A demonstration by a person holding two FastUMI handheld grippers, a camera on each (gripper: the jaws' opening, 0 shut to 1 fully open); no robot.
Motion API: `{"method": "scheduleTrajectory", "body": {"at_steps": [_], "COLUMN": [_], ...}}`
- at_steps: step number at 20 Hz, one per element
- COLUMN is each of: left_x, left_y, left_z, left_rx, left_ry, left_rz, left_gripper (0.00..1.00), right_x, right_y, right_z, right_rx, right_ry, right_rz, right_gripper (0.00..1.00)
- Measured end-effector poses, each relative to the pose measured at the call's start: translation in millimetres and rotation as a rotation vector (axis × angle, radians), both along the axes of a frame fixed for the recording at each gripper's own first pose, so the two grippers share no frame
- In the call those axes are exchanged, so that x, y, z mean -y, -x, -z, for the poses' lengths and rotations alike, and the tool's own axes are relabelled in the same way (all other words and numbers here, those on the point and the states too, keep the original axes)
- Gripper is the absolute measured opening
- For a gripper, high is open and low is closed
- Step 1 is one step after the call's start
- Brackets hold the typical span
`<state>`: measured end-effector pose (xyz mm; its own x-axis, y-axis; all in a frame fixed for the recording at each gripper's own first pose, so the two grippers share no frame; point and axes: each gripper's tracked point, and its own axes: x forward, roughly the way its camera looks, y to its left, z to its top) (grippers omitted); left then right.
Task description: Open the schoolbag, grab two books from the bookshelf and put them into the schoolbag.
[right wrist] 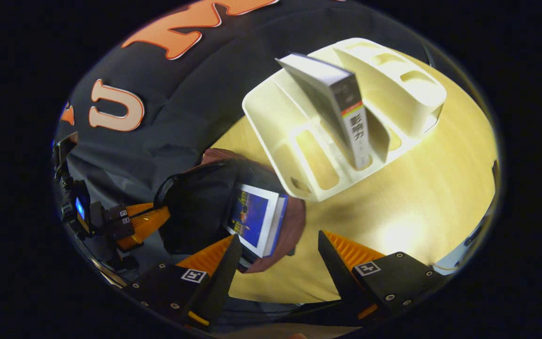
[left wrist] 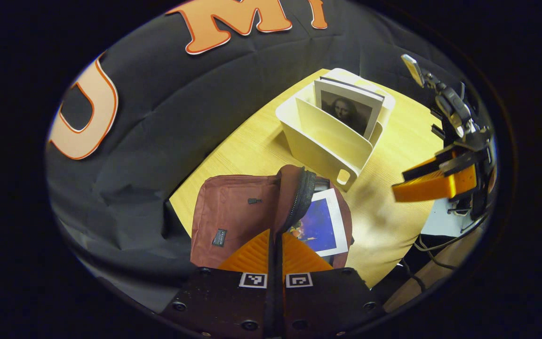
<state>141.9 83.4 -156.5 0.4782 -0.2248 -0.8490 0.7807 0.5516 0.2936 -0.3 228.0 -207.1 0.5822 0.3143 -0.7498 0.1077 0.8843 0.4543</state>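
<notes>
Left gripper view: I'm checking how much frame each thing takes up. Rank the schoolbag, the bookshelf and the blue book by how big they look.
1. schoolbag, though nearness inflates it
2. bookshelf, close behind
3. blue book, partly tucked inside the bag

So the worktop [left wrist: 252, 141] is a light yellowish wood-grain surface, pushed up against the black cloth wall. Two things sit straight on it. There's a cream plastic bookshelf [left wrist: 327, 141] with upright dividers, standing towards the back of the worktop; one slot holds a book with a portrait cover [left wrist: 348, 110], leaning a bit. In the right gripper view that bookshelf [right wrist: 299, 155] has cut-out holes in its base, wood showing through. Just in front of the bookshelf lies a reddish-brown schoolbag [left wrist: 233, 212], unzipped, with a blue-covered book [left wrist: 320, 223] poking out. Bare wood stretches beside the bookshelf.
</notes>
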Motion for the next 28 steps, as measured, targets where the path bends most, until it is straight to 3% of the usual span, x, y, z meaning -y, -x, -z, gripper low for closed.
{"method": "scheduleTrajectory", "body": {"at_steps": [6,12,19,28], "left_x": [-1,-2,-7,-13], "left_y": [-1,3,2,-4], "left_z": [7,13,19,28], "left_rx": [-0.015,-0.026,-0.048,-0.078], "left_ry": [0.021,0.022,0.029,0.015], "left_rz": [-0.013,-0.021,-0.058,-0.093], "left_gripper": [0.01,0.01,0.01,0.01], "right_x": [78,81,89,94], "right_y": [-18,-86,-160,-188], "right_z": [-75,-126,-84,-41], "right_rx": [0.076,0.058,-0.080,-0.191], "right_ry": [0.259,0.377,0.482,0.527], "right_rz": [-0.068,-0.164,-0.215,-0.260], "right_gripper": [0.97,0.98,0.98,0.98]}}
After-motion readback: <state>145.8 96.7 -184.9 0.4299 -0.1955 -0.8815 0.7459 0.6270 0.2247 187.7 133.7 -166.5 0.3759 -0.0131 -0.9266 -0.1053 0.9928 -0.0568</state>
